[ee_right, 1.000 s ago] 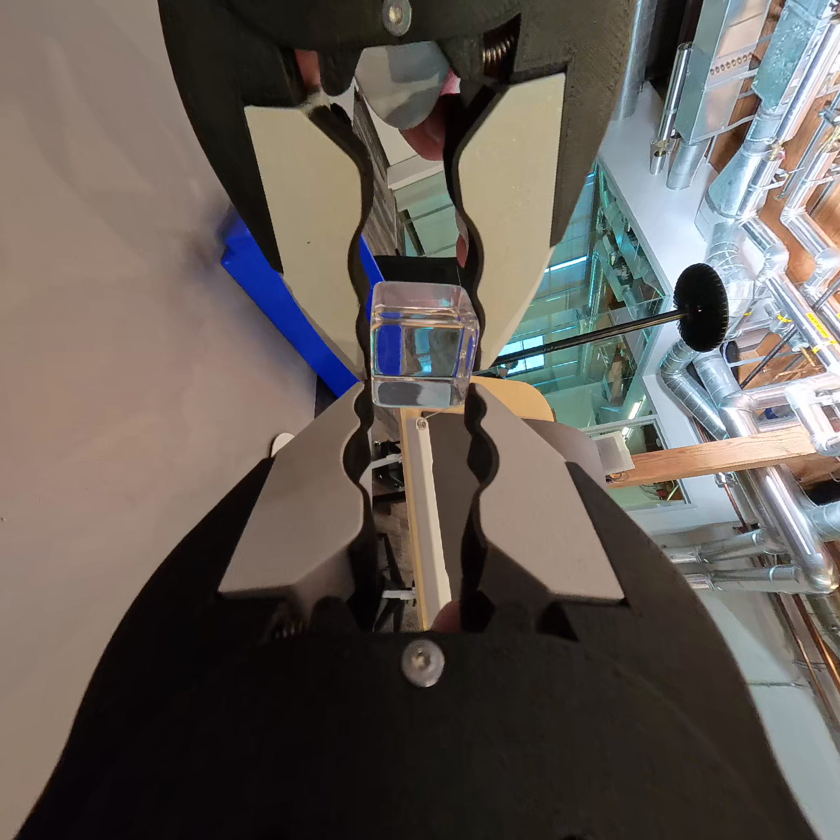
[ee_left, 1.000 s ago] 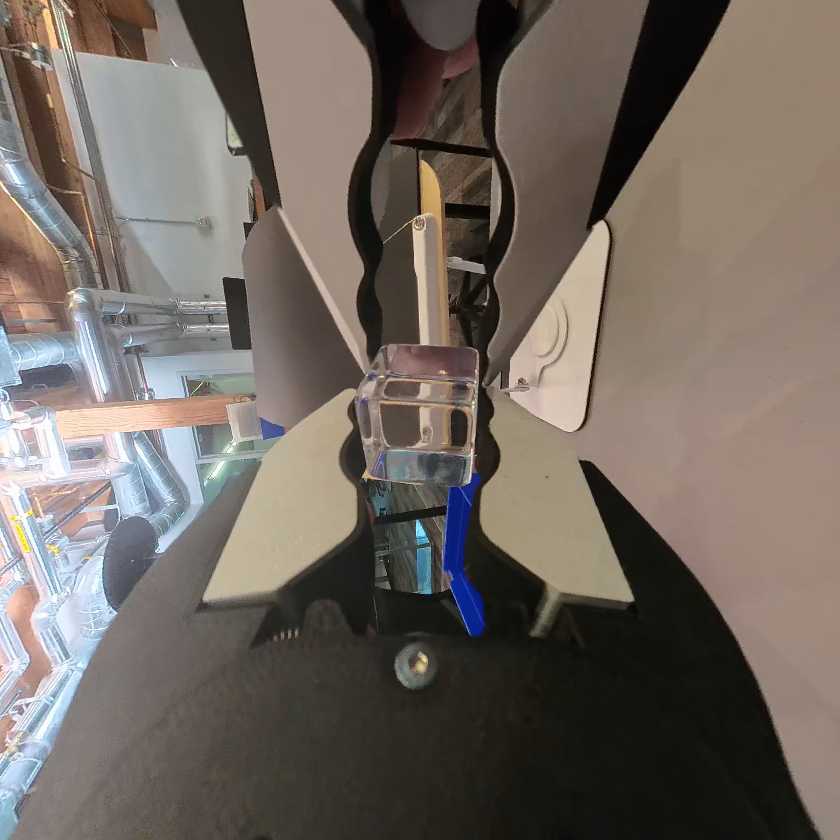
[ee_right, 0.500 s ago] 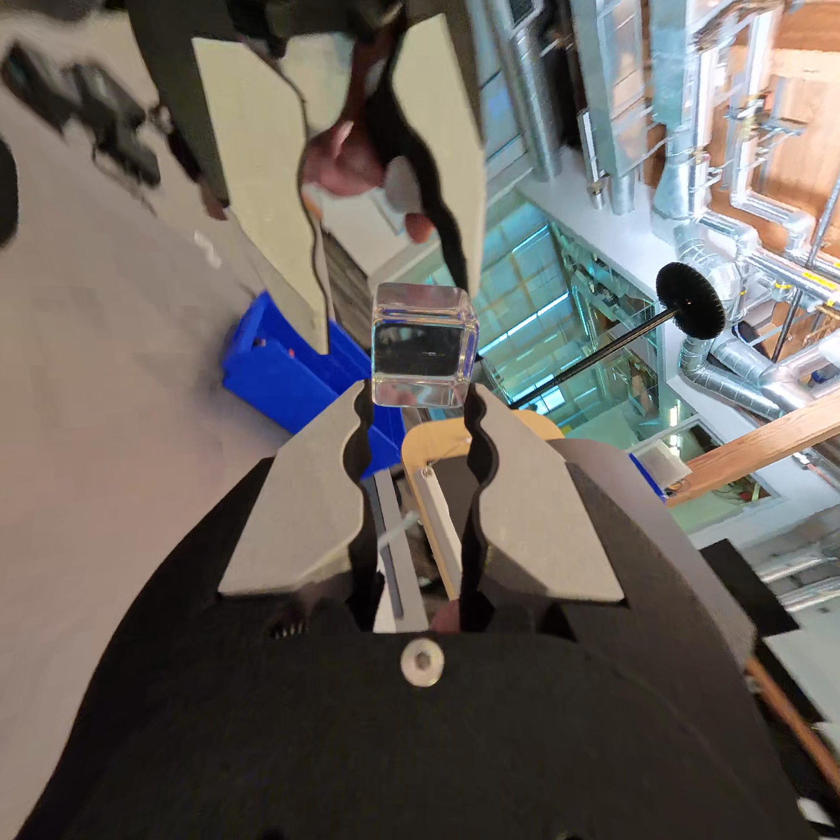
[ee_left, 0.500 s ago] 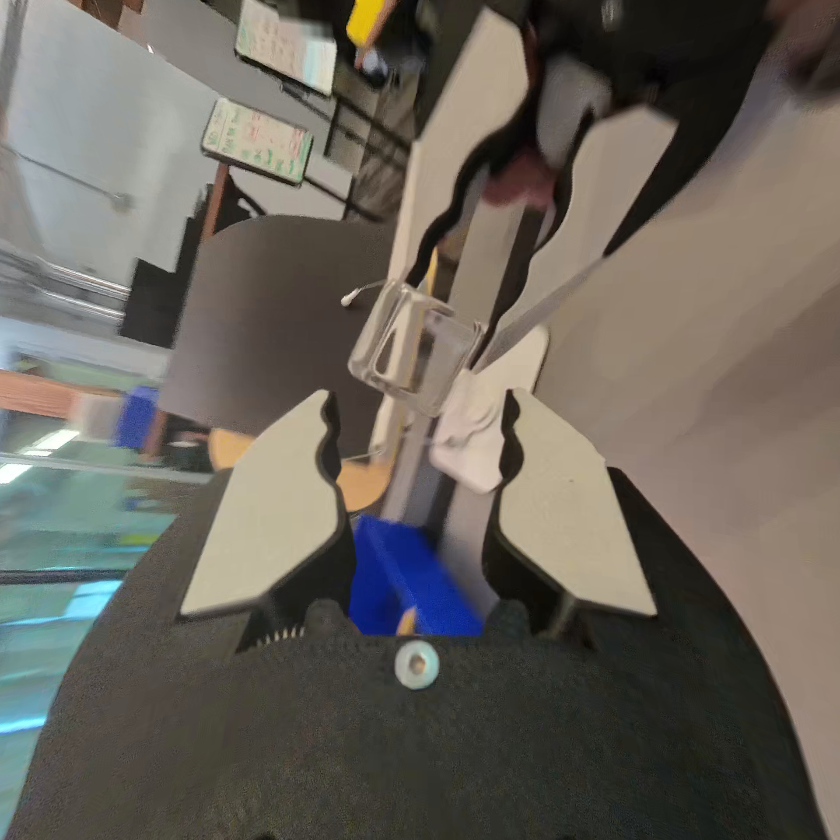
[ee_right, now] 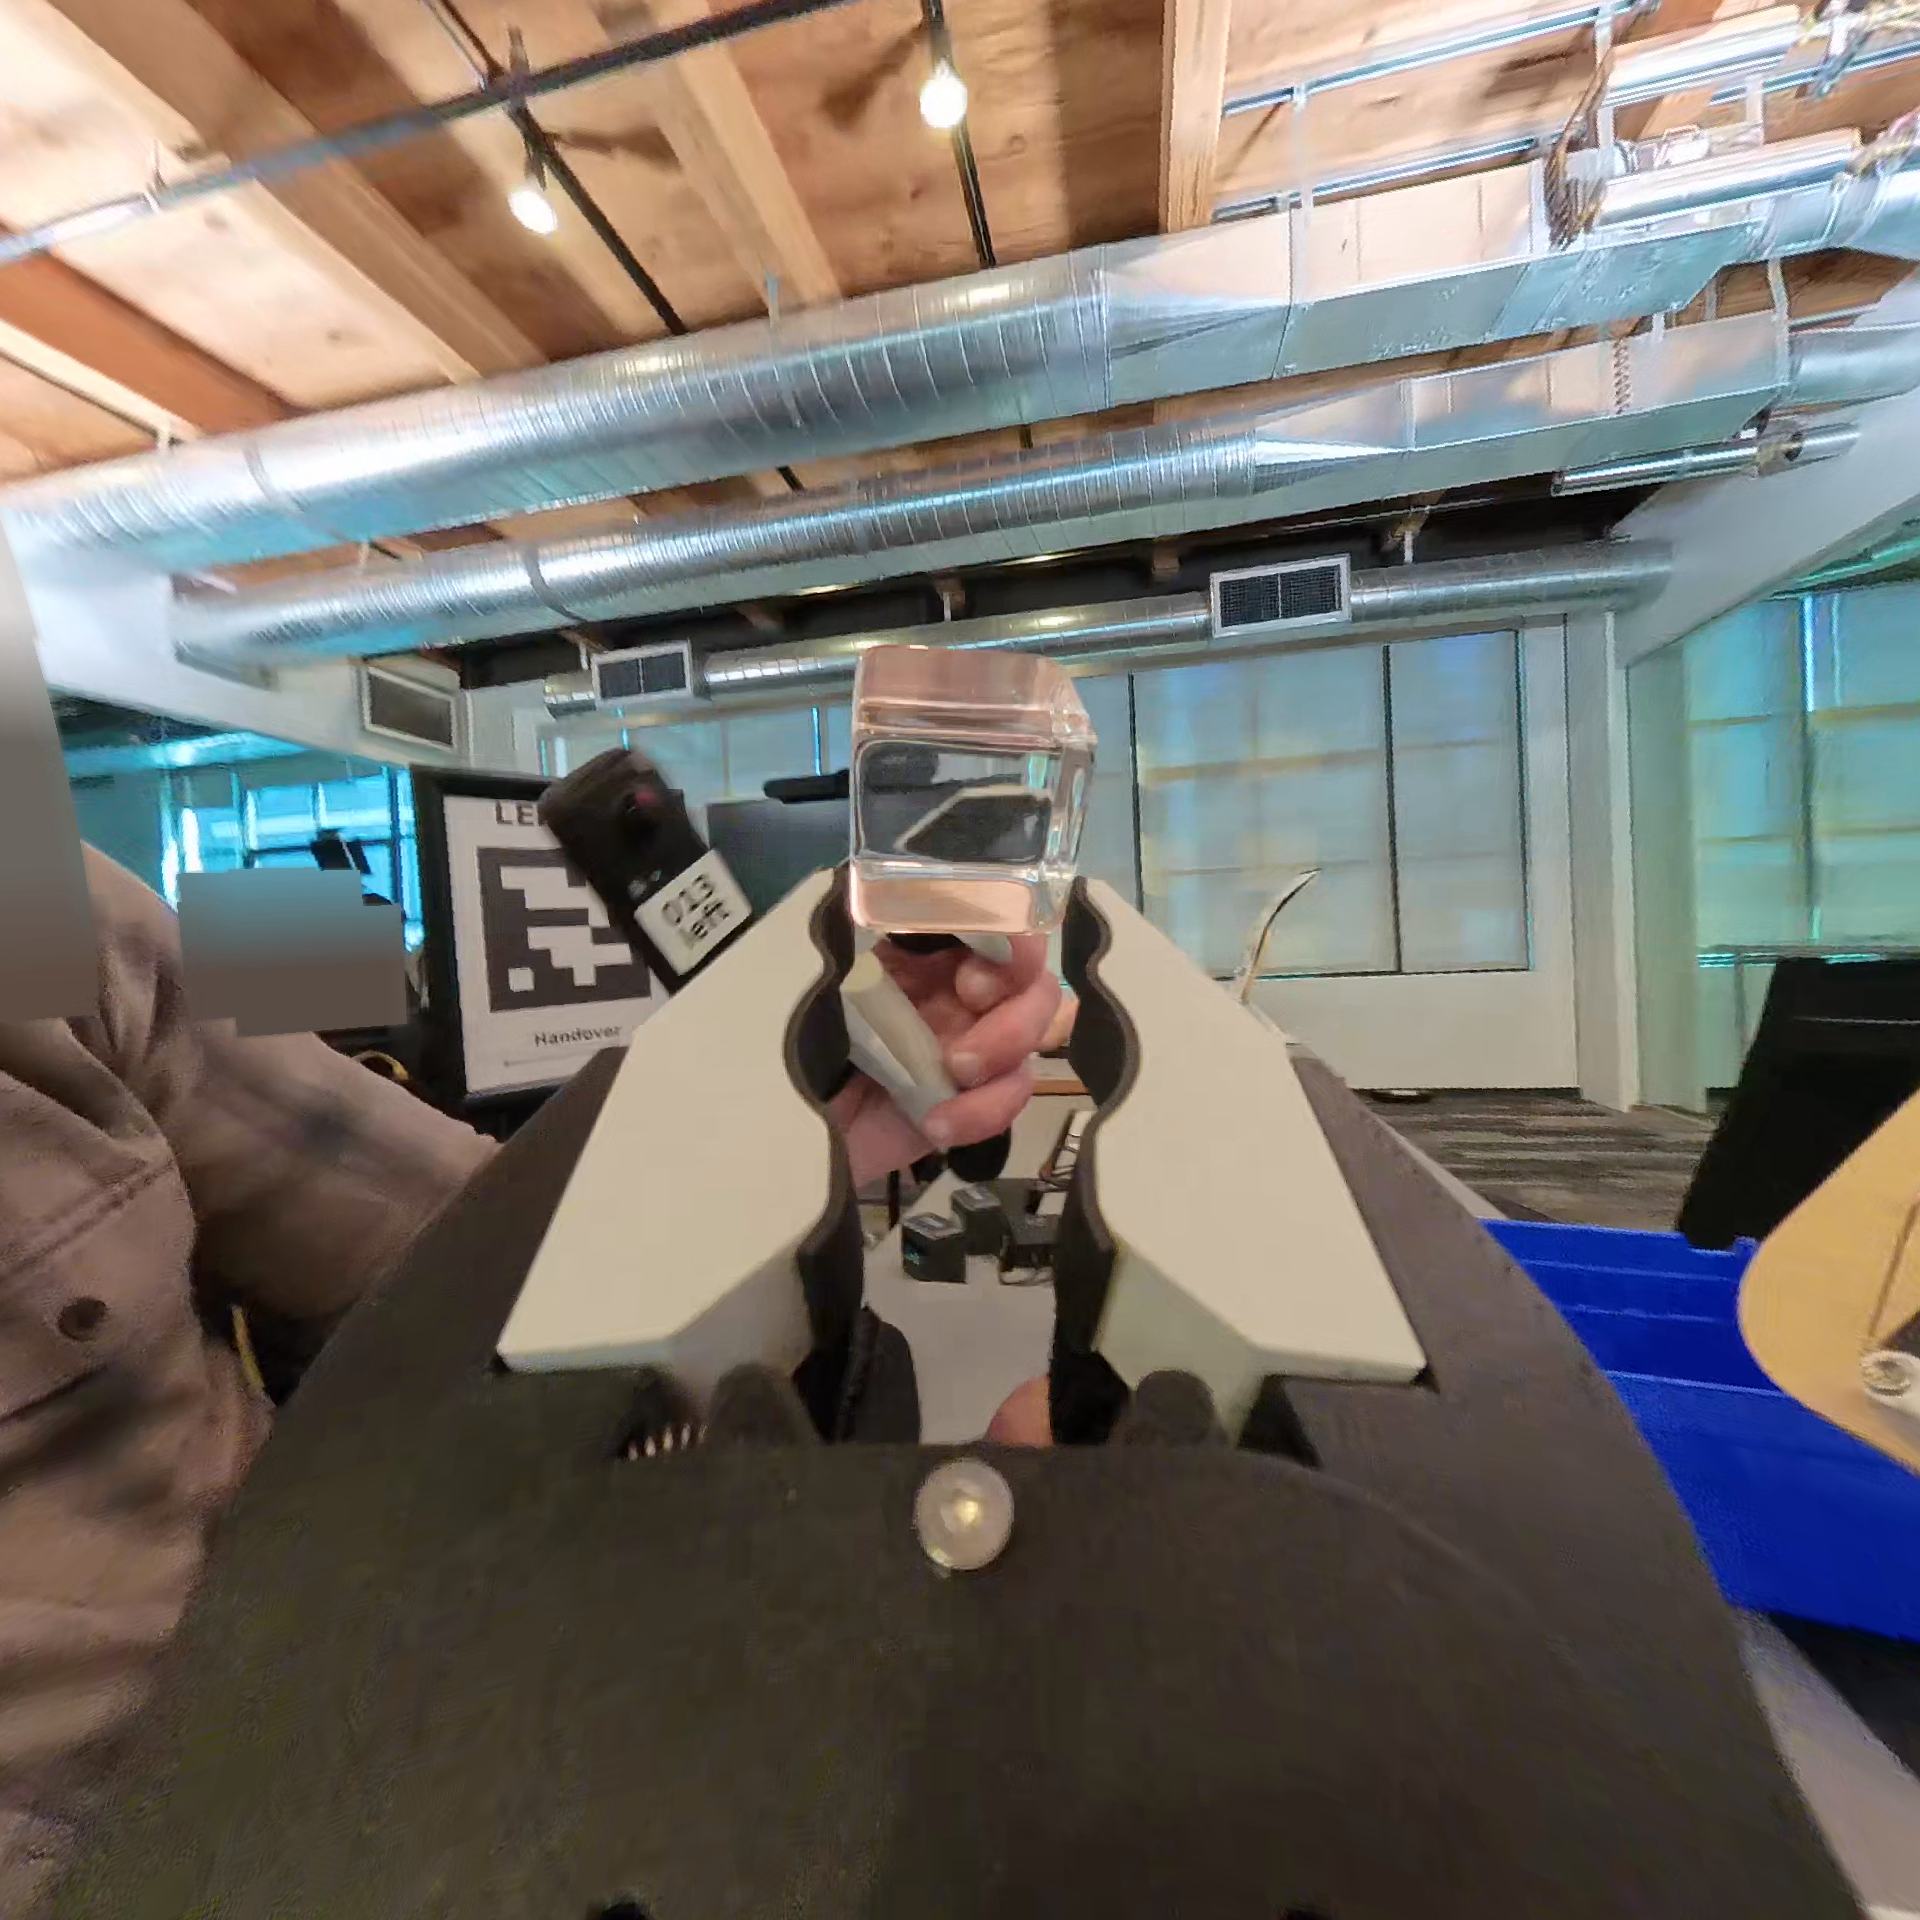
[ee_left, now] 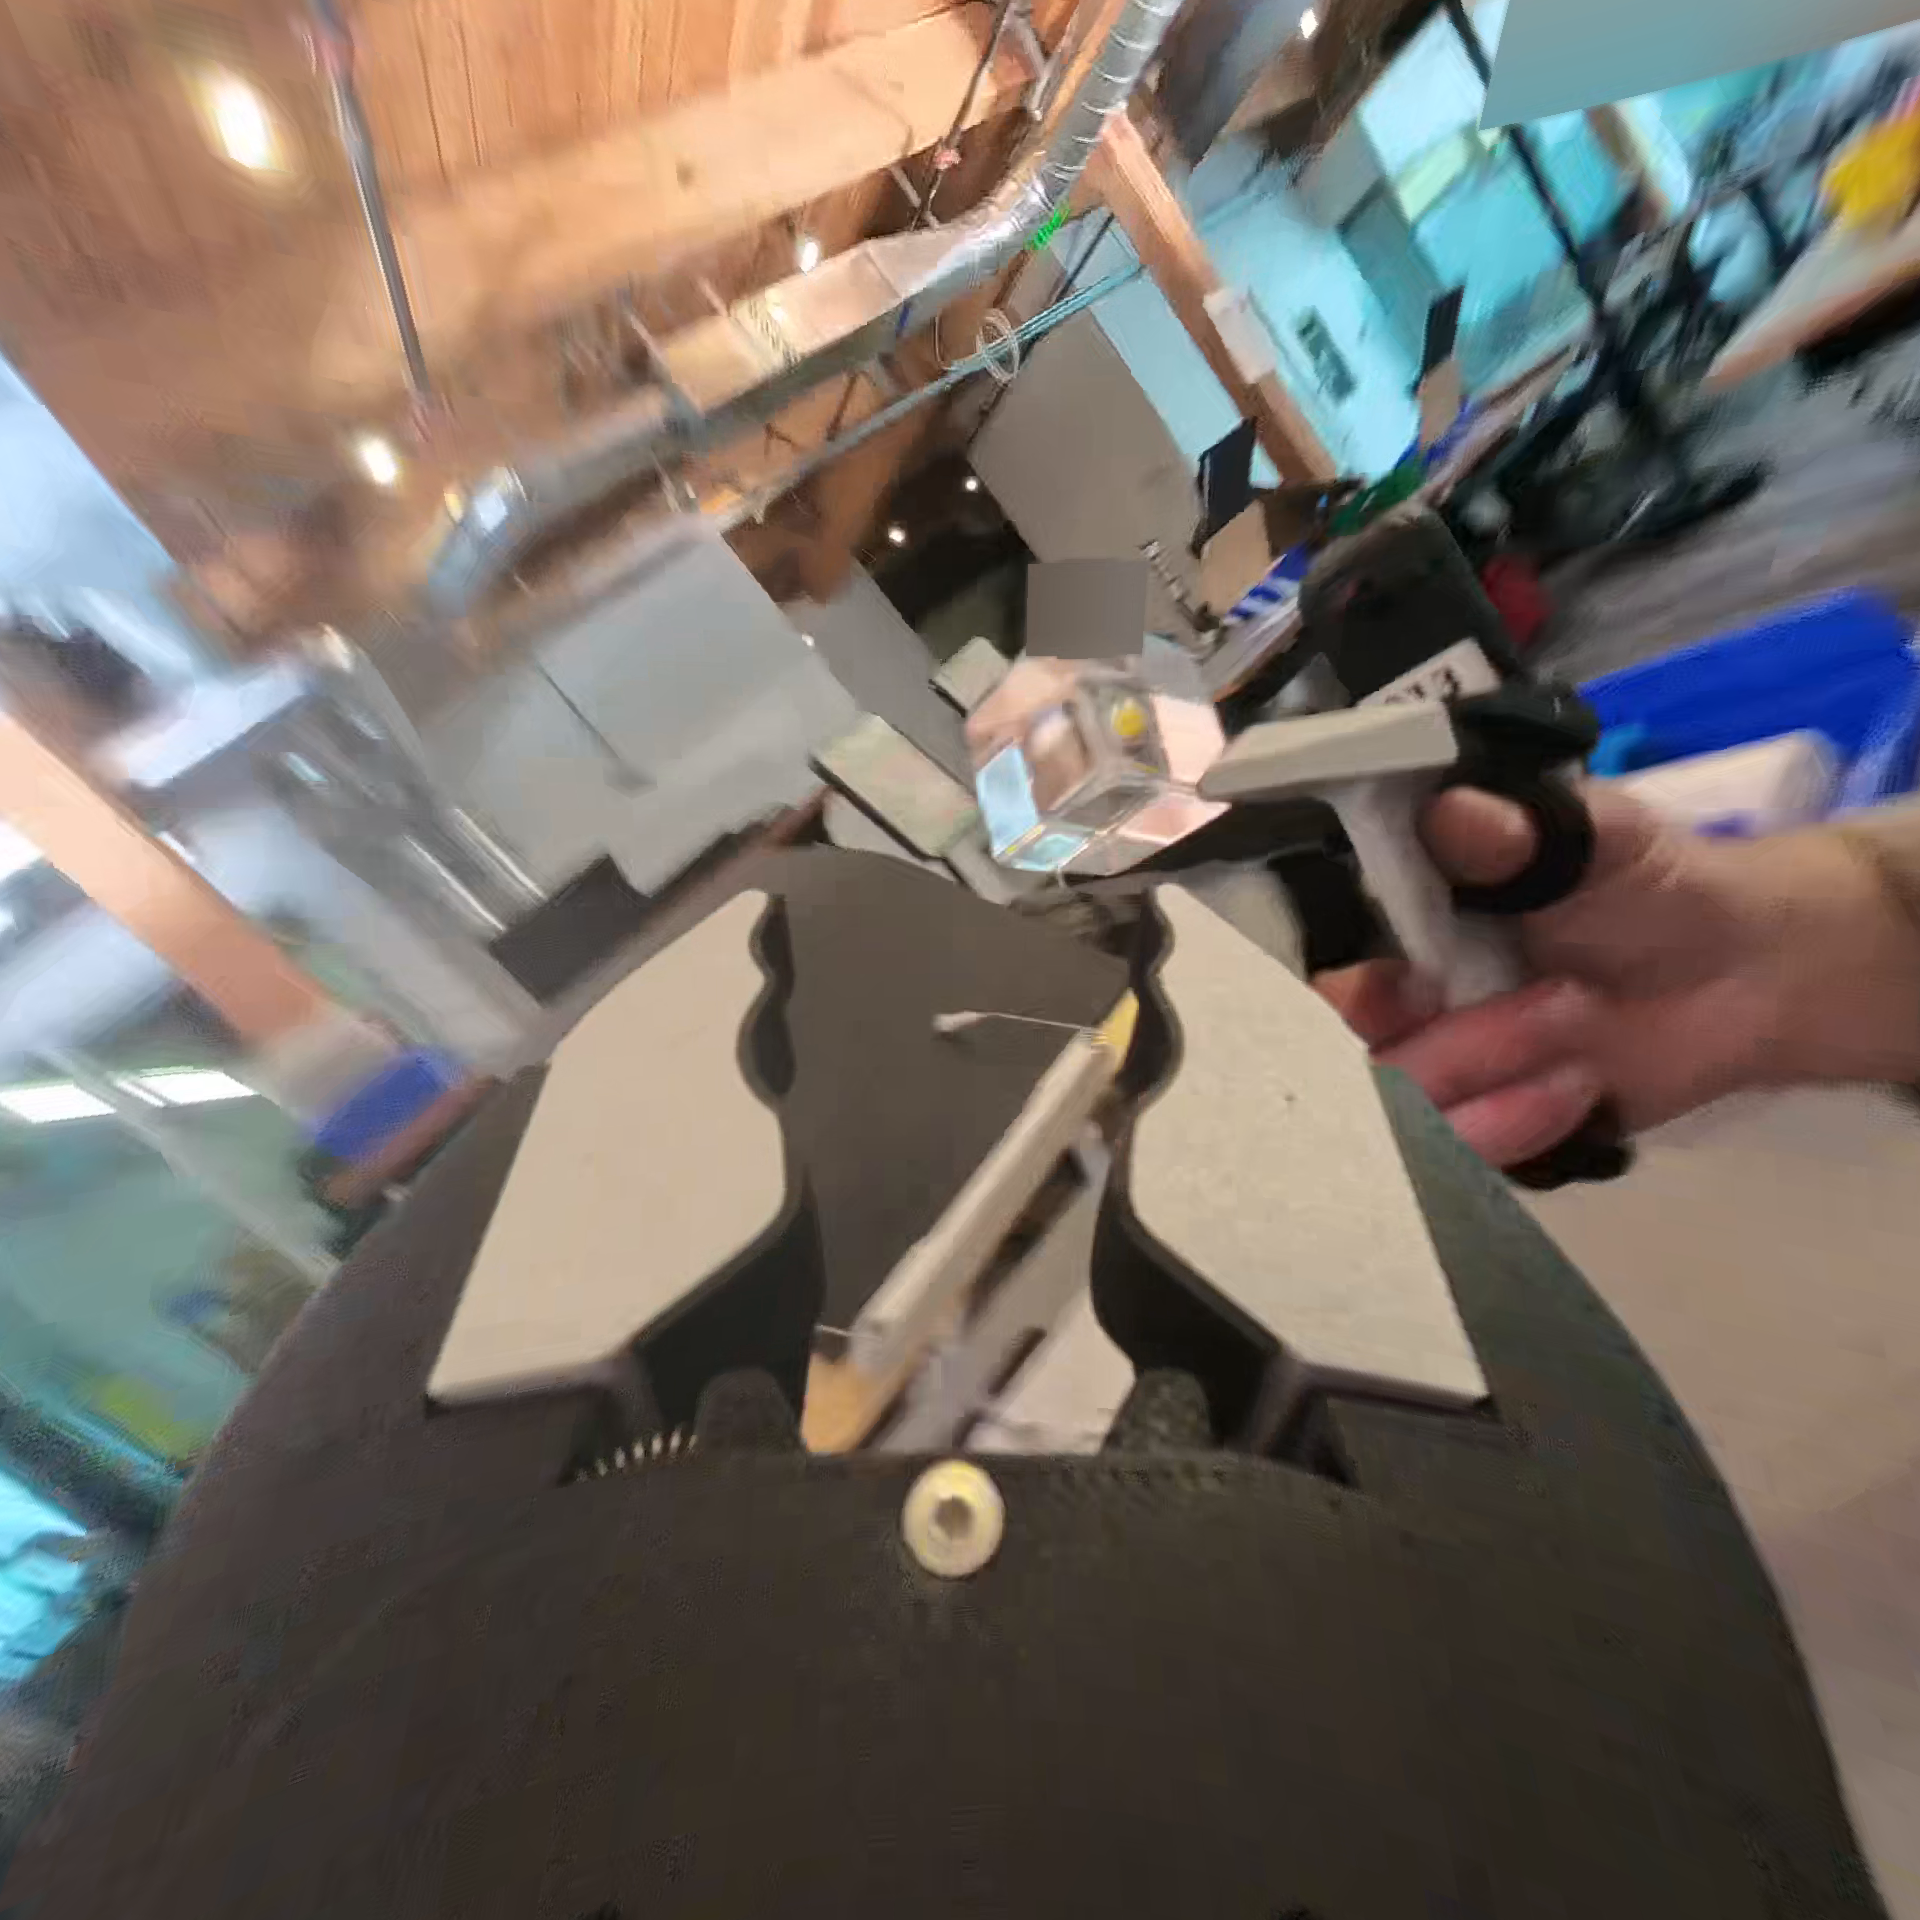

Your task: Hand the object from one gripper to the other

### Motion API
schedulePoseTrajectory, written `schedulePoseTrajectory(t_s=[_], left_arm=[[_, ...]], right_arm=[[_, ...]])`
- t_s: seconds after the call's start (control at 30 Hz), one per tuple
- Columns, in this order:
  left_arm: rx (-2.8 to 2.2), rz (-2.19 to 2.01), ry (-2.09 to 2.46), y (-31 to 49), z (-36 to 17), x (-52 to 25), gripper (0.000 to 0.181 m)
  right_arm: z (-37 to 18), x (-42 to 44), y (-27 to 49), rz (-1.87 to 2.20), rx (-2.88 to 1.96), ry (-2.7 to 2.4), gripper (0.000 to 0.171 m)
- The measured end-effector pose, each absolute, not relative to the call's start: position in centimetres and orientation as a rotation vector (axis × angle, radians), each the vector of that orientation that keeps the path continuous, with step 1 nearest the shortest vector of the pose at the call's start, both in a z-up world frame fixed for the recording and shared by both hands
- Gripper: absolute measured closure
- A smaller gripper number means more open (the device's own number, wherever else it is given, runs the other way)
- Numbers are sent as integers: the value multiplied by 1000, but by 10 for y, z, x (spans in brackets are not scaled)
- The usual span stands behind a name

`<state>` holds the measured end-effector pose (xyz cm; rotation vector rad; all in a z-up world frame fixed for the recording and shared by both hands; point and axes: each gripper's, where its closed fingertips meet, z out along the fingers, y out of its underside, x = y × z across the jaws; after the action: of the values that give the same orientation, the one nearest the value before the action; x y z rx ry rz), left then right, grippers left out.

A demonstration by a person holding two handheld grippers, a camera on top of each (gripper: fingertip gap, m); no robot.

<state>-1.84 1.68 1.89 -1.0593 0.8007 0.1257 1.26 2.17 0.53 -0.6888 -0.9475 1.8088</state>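
Note:
A clear glass-like cube (ee_right: 966,790) is pinched at the tips of my right gripper (ee_right: 961,914), which is shut on its lower part and holds it up in the air. My left gripper (ee_left: 961,914) is open and empty, its jaws wide apart. In the blurred left wrist view the cube (ee_left: 1081,790) shows ahead and slightly right, between the right gripper's fingers (ee_left: 1330,743), clear of my left fingertips. A hand (ee_left: 1558,987) grips the right gripper's handle. In the right wrist view the hand on the left gripper's handle (ee_right: 945,1039) shows behind the cube.
A blue bin (ee_right: 1662,1403) stands at the right on the grey table (ee_left: 1714,1351). A tan board (ee_right: 1839,1330) juts in at the right edge. A sign with a black-and-white pattern (ee_right: 540,925) stands behind. A person's sleeve (ee_right: 156,1195) fills the left.
A second ago both grippers held the cube. My left gripper has opened and drawn back from it. Both views have swung upright; the cube stays in the right gripper.

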Motion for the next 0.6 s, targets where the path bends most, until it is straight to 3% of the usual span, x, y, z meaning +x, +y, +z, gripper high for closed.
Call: schedulePoseTrajectory(t_s=[0.3, 0.6], left_arm=[[-735, 857, 929, 20, 7, 2, 114], [-638, 982, 913, 18, 4, 5, 121]], right_arm=[[-1, 0, -1, 1982, -697, -950, 134], [-4, -4, -8, 2013, -713, -977, 134]])
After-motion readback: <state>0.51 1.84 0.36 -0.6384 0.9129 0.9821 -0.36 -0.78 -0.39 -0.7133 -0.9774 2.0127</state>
